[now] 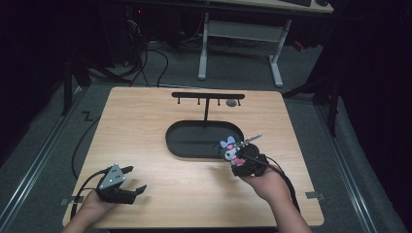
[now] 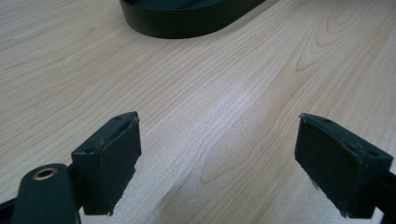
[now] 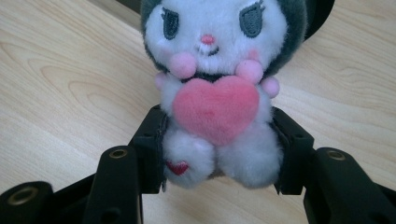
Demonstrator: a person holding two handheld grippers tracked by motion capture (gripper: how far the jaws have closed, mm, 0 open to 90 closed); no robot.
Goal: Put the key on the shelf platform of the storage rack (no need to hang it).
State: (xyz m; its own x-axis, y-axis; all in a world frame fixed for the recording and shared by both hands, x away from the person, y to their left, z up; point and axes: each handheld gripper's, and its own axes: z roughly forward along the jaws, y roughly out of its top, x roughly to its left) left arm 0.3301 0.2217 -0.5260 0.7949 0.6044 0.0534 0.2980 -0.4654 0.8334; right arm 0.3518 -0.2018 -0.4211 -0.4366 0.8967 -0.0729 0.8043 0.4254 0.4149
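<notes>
A small plush toy (image 3: 217, 88) with a white face, dark hood and pink heart sits between the jaws of my right gripper (image 3: 219, 154), which is shut on its lower body. In the high view the plush toy (image 1: 230, 149) and right gripper (image 1: 243, 162) hang just over the right end of the black oval tray (image 1: 182, 145). A metal clip or chain (image 1: 251, 140) sticks out from the toy. My left gripper (image 1: 132, 180) rests open near the table's front left corner, nothing between its pads (image 2: 112, 163).
A black T-shaped hanger stand (image 1: 208, 97) with small hooks rises from the tray's far side. The wooden table (image 1: 145, 121) is bare around the left gripper. The tray's rim (image 2: 187, 23) lies ahead of the left gripper. A desk frame stands behind the table.
</notes>
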